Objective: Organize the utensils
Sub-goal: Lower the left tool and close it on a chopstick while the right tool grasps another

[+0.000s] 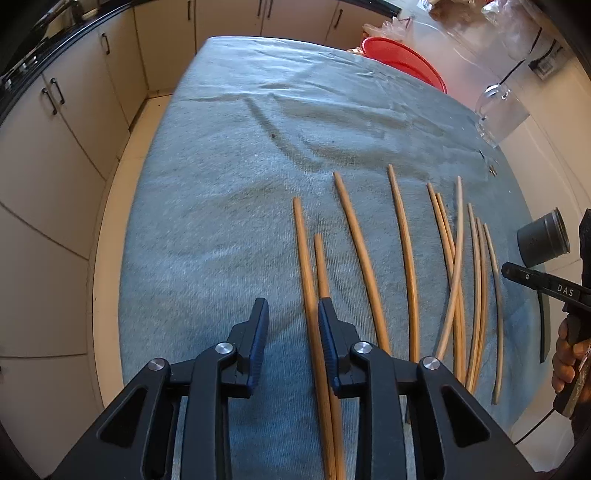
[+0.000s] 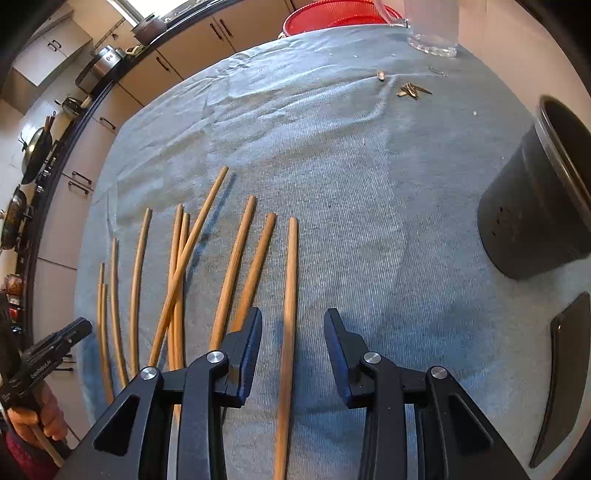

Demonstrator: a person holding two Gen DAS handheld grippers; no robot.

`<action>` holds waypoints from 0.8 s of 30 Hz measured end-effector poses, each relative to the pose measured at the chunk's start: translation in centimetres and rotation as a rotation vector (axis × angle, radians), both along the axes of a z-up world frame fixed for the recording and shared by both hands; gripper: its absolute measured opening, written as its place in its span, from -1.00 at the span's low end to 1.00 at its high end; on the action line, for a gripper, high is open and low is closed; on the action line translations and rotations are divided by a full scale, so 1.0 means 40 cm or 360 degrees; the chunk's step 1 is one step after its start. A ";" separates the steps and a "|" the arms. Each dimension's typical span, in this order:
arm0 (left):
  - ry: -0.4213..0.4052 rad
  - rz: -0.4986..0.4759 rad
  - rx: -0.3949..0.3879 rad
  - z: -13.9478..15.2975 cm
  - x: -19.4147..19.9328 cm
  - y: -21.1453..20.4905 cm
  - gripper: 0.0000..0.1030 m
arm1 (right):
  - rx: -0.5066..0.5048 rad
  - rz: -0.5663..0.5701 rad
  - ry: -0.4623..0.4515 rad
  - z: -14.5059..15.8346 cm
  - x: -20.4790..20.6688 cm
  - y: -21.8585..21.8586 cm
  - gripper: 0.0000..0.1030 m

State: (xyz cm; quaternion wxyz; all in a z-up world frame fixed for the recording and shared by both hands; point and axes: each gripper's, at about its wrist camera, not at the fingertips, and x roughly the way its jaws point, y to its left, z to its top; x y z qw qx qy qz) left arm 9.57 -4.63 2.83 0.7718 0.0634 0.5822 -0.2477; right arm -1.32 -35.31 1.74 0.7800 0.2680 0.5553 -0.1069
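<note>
Over near table edge, left view: left hand-held gripper (image 1: 291, 314) jaws apart, empty, just left of leftmost chopsticks (image 1: 308, 280); shift right before closing.

Right view: right hand-held gripper (image 2: 293, 325) jaws apart, straddling rightmost chopstick (image 2: 290, 295); lower, centre, clamp. Dark holder (image 2: 532, 221) far right, likely destination.

The right gripper (image 2: 291, 332) hovers with jaws apart above a blue cloth (image 2: 332, 155), one wooden chopstick (image 2: 290, 295) lying between its fingers. More chopsticks (image 2: 177, 266) fan out to the left. A dark cylindrical holder (image 2: 532, 206) stands at right, a red bowl (image 2: 332, 18) at the far edge. The left gripper (image 2: 55, 343) shows at near left.
</note>
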 end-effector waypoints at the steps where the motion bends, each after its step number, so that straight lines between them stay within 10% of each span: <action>1: 0.0004 -0.0010 0.0010 -0.004 0.006 -0.005 -0.55 | 0.0000 0.0000 0.0001 -0.002 0.002 -0.001 -0.27; 20: -0.0040 -0.0109 0.0215 -0.033 0.039 -0.084 -0.80 | -0.0095 0.0039 0.0115 -0.022 0.046 0.011 -0.50; 24: -0.0035 -0.0095 0.0195 -0.034 0.047 -0.081 -0.86 | -0.0204 0.0093 0.0160 -0.023 0.068 0.027 -0.81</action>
